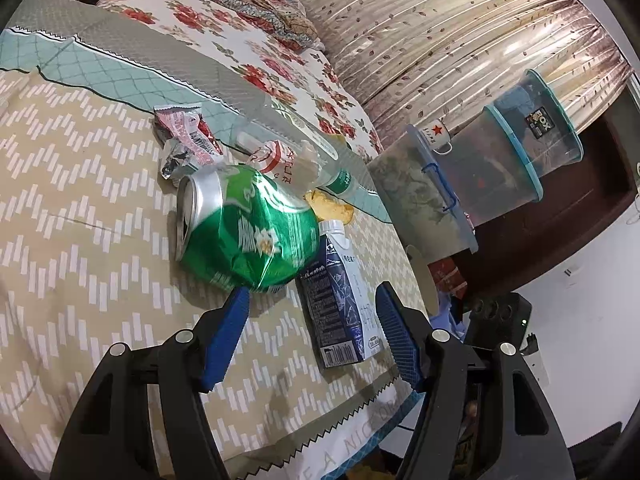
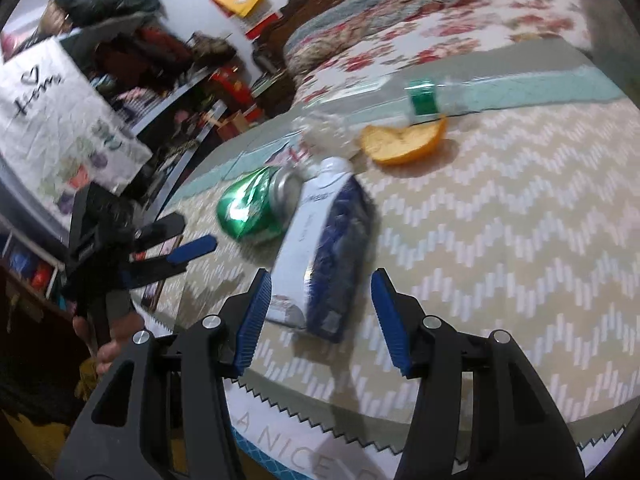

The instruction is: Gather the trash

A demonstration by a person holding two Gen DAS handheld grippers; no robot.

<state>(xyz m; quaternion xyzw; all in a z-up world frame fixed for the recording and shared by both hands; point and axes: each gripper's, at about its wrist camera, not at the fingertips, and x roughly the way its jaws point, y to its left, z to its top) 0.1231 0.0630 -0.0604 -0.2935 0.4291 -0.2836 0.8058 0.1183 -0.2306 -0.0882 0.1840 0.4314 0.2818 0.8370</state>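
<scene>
the blue-and-white carton [image 2: 320,256] lies flat on the chevron bedspread [image 2: 520,240], near its front edge, and it looks like the first piece of trash in hand. the crushed green can [image 1: 248,232] lies touching the carton's spout end, on the side away from the right gripper. just beyond the carton's spout sit an orange peel [image 2: 404,142] and a clear plastic bottle [image 2: 420,96] with a green label, and beyond the can, seen from the left wrist, a torn red-and-white wrapper [image 1: 188,136]. the right gripper [image 2: 320,304] hangs over the carton's base with its jaws released, one on each side and neither pressing. the left gripper [image 1: 312,320] is also released and empty, aimed at the gap between the carton and the can, one finger [image 1: 236,308] close by the can's crumpled bottom. the step seems to be the approach for a pick. next, i judge, the right gripper should ease down and clench on the carton's narrow sides; its slick faces may slip on the soft bed
</scene>
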